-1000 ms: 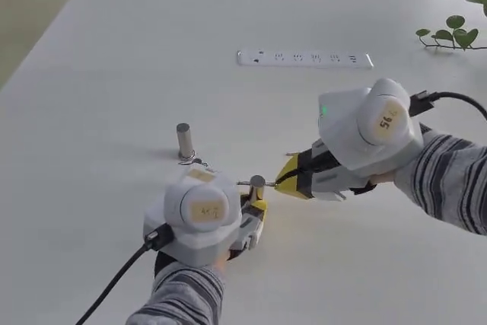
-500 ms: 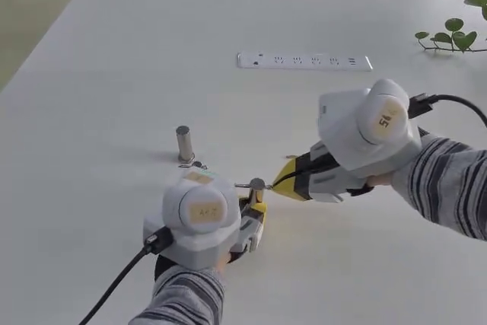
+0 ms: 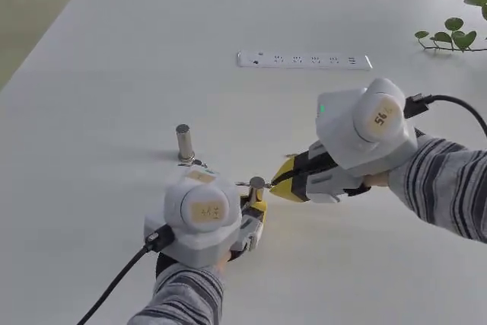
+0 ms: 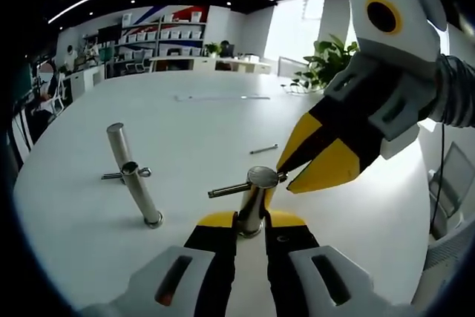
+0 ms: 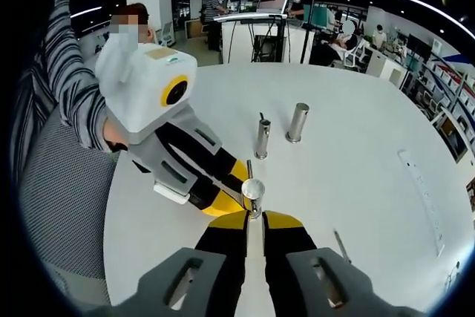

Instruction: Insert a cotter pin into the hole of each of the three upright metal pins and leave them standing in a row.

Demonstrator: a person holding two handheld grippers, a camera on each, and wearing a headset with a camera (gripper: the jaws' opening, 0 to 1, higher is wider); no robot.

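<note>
The left gripper is clamping the near metal pin low on its shaft, upright on the table. The right gripper is pinching the cotter pin crossing its hole. Cotter pin: probably light and springy, best gripped at its head.

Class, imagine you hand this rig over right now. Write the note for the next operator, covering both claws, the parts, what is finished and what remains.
Left claw: shut on the near metal pin, holding it upright.
Right claw: shut on a cotter pin, which is through that pin's hole, its end poking out the other side.
Done: the second pin carries a fitted cotter.
Left: seat the current one if needed; fit the spare cotter pin, lying on the table, into the bare pin; leave all three standing in a row.
</note>
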